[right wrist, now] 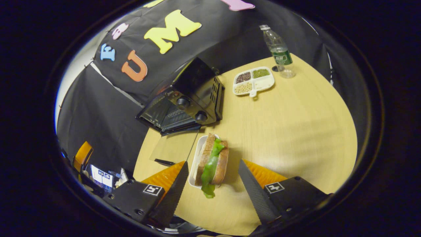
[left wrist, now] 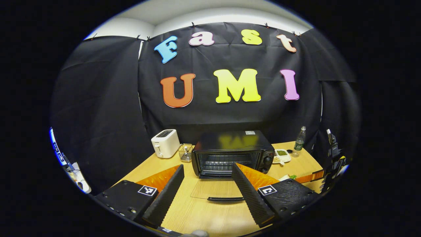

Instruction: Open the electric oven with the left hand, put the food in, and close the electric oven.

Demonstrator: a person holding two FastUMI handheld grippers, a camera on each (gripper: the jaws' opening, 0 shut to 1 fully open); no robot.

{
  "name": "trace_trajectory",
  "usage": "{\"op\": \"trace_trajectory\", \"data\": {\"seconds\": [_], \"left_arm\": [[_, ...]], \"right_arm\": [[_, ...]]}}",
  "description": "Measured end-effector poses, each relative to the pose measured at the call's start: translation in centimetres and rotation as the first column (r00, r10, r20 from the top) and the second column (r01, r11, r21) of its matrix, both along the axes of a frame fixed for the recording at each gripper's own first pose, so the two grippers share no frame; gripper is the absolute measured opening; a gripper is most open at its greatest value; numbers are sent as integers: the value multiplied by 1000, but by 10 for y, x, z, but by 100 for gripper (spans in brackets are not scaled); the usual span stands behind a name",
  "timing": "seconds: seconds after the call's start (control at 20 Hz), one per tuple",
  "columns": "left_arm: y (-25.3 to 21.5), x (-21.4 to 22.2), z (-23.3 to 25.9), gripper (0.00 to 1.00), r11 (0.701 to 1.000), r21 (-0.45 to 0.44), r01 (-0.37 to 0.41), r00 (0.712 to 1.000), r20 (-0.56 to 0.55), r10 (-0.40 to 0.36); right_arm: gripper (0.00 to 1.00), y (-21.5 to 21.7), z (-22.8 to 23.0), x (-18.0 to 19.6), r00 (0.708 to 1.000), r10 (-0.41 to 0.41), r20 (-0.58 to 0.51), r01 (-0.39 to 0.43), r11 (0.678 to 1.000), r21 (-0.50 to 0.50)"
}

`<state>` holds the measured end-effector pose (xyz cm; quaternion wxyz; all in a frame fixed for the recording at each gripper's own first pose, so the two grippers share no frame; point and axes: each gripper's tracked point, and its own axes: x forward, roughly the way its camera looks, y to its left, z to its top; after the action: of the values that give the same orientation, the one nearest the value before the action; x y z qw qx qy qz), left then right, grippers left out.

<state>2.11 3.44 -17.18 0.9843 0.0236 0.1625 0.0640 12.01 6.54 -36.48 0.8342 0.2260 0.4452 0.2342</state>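
The oven (left wrist: 233,153) stands at centre of the left gripper view with its glass door (left wrist: 217,189) dropped flat onto the bench (left wrist: 197,214), handle nearest the camera, rack exposed. The left gripper (left wrist: 207,184) sits low in that frame, fingers spread and holding nothing, either side of the open door. In the right gripper view the sandwich (right wrist: 212,161), green leaf hanging out of its lower end, stands on edge on a white plate (right wrist: 194,164) at lower centre, just beside the door's edge. The right gripper (right wrist: 212,184) has its fingers spread to either side of the food; no contact is evident. Judgement: opening appears complete; loading is not yet done. Risks: closing on the bread alone could squeeze the filling out or leave the plate behind; a tilted carry could shed the loose leaf; the plate could catch the door edge or rack on the way in. A divided dish (right wrist: 253,82) and bottle (right wrist: 279,52) at upper right stand well apart.
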Motion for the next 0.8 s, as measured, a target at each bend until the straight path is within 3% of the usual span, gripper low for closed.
{"op": "trace_trajectory", "data": {"seconds": [0.15,0.2,0.25,0.35,0.5,0.6,0.8], "left_arm": [[-8,4,-3,96,999,1,-41,999,-26,41],[-10,5,-3,96,999,-1,-49,998,-31,49],[-12,5,-5,96,998,-3,-62,997,-41,62],[-15,7,-5,96,998,-9,-69,997,-39,69],[-17,9,-9,96,998,-4,-58,997,-48,58],[-17,9,-12,96,999,-10,-39,998,-49,39],[-10,5,-15,96,999,-32,24,999,-41,-25]], "right_arm": [[87,15,-10,3,994,83,-73,-80,996,51],[82,19,-12,5,991,100,-91,-94,993,68],[85,20,-14,6,988,106,-107,-98,992,79],[67,25,-21,7,983,119,-139,-104,988,110],[46,25,-17,9,977,93,-193,-58,982,178],[39,27,-15,6,976,85,-199,-48,982,181],[36,27,14,5,992,3,-125,15,989,149]]}}
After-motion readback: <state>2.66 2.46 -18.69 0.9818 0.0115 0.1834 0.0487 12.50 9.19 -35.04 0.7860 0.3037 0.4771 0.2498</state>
